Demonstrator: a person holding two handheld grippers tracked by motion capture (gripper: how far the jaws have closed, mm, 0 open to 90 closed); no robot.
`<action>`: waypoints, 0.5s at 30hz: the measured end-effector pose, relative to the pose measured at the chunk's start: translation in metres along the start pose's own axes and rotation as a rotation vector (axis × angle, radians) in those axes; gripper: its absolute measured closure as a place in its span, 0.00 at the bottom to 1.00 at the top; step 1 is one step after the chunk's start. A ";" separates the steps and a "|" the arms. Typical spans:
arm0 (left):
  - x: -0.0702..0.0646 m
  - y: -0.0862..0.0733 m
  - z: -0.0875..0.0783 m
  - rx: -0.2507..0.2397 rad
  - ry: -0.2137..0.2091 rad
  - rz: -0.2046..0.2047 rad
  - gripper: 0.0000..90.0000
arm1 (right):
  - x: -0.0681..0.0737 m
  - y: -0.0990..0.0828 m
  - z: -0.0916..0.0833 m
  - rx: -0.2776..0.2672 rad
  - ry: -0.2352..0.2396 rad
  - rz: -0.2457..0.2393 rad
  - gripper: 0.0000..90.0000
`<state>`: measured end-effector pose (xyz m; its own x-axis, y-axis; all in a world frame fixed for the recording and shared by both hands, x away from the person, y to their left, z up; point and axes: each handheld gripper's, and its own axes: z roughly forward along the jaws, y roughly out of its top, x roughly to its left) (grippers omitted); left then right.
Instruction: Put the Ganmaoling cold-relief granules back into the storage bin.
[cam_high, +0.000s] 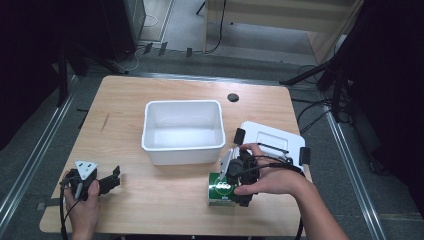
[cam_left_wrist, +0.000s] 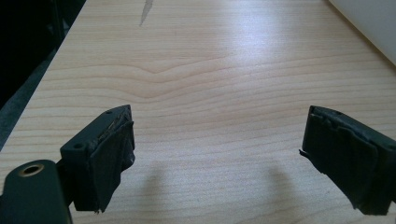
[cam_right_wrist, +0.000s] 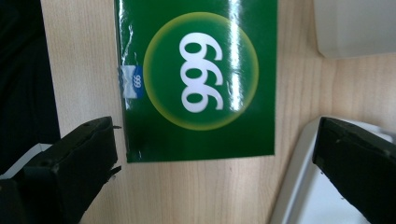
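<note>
A green box (cam_high: 218, 189) printed with "999" lies flat on the wooden table (cam_high: 165, 195), in front of the white bin's right corner. My right gripper (cam_high: 240, 186) hovers over the box's right side, held from above by a hand. In the right gripper view the green box (cam_right_wrist: 201, 79) sits just beyond my right gripper (cam_right_wrist: 215, 158), whose jaws stand wide apart and hold nothing. My left gripper (cam_high: 112, 179) rests near the table's front left corner. In the left gripper view my left gripper (cam_left_wrist: 219, 154) is open over bare wood.
An empty white bin (cam_high: 182, 132) stands mid-table. Its white lid (cam_high: 272, 140) with black clips lies to the right, beside the green box; the lid's edge (cam_right_wrist: 299, 196) runs under my right jaw. A small black disc (cam_high: 233, 97) sits behind the bin.
</note>
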<state>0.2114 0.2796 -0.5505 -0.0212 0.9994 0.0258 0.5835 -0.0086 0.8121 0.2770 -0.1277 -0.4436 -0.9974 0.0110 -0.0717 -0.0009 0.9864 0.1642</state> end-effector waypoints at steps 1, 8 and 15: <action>0.000 0.000 0.000 0.000 0.000 0.000 0.11 | 0.000 0.001 0.002 -0.001 -0.002 -0.006 0.00; 0.000 0.000 0.000 0.000 -0.003 -0.003 0.11 | 0.004 0.007 0.011 0.004 0.022 -0.008 0.00; 0.001 0.000 0.000 -0.002 -0.004 -0.005 0.11 | 0.007 0.012 0.018 0.004 0.031 -0.042 0.00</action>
<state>0.2118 0.2804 -0.5505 -0.0209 0.9996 0.0189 0.5815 -0.0032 0.8135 0.2718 -0.1131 -0.4601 -0.9983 -0.0350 -0.0476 -0.0421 0.9865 0.1580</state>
